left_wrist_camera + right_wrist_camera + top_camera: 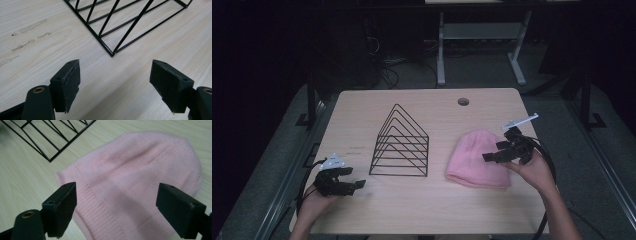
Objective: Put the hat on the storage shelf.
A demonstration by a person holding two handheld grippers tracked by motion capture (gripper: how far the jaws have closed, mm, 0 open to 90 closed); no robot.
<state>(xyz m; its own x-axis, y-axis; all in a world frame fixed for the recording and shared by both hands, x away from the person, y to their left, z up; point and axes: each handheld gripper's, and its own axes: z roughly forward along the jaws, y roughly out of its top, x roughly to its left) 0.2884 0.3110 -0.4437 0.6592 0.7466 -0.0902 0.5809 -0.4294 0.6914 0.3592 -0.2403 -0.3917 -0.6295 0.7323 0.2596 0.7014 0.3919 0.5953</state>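
Pink knit beanie (479,159) lies flat on the table (427,210), right of centre in the high view, crown toward the top of the frame, ribbed band toward the bottom edge. Right claw (493,155) hovers at the hat's right side, jaws spread wide, nothing between them; in the right gripper view the right claw (116,205) looks down over the beanie (135,185), with the ribbed cuff running from mid-left toward the bottom centre and the rounded crown at the upper right. Whether the pads touch the fabric cannot be told. Judgement on handling: light, soft, fully limp; it will sag and fold as soon as it is lifted, so no worry about breakage, but a shallow pinch may catch the top layer alone and let the hat gape open. The knit looks fuzzy, not slippery, so the pads should bite well. Best hold is likely the ribbed band, where the fabric is doubled and firmer; pinch through both layers near the edge. The crown is thinner and would stretch. Left claw (346,186) rests low at the lower left of the high view, also spread and empty; in the left gripper view the left claw (116,82) faces bare wood with a corner of the black wire rack (125,22) at the top centre. That rack (400,145) stands centre frame in the high view, just left of the hat and apart from it.
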